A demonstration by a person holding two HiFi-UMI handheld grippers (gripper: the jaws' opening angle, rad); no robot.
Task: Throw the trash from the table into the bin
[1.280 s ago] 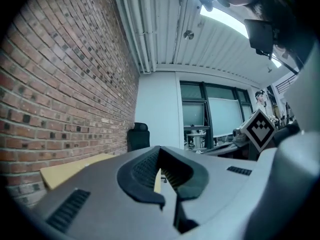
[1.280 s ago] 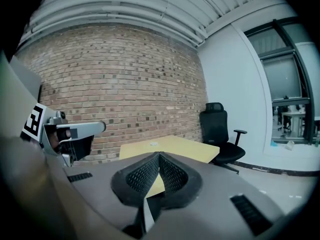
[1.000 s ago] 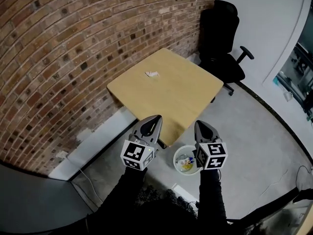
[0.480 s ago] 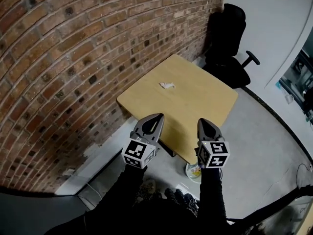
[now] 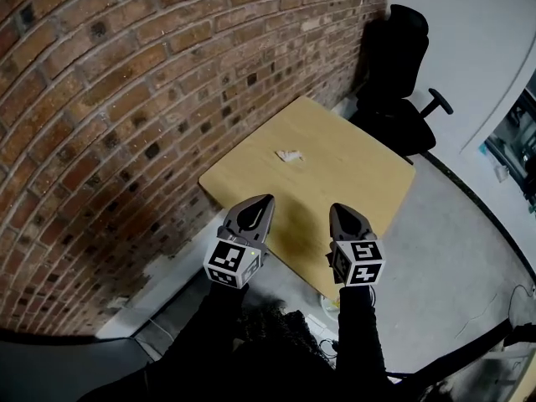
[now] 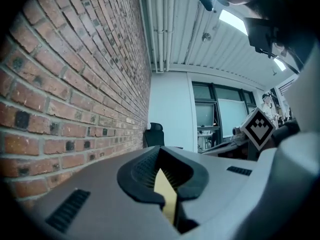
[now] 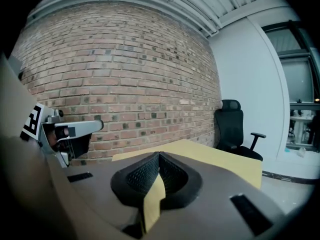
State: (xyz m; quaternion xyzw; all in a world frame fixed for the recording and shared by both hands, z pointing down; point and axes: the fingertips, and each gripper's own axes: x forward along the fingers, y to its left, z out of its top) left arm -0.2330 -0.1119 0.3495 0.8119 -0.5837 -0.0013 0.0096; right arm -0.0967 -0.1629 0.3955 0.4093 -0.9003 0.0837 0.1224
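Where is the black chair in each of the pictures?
Head view: black chair upper right, beyond the table.
Left gripper view: chair small, near centre, at the far end of the brick wall.
Right gripper view: chair right of centre, behind the table.
Shared landmark: the brick wall, just left of the chair everywhere.

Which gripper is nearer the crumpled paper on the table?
Left. The left gripper is at the table's near edge, short of the paper and a little to its left; the right gripper is beside it, farther out to the paper's right.
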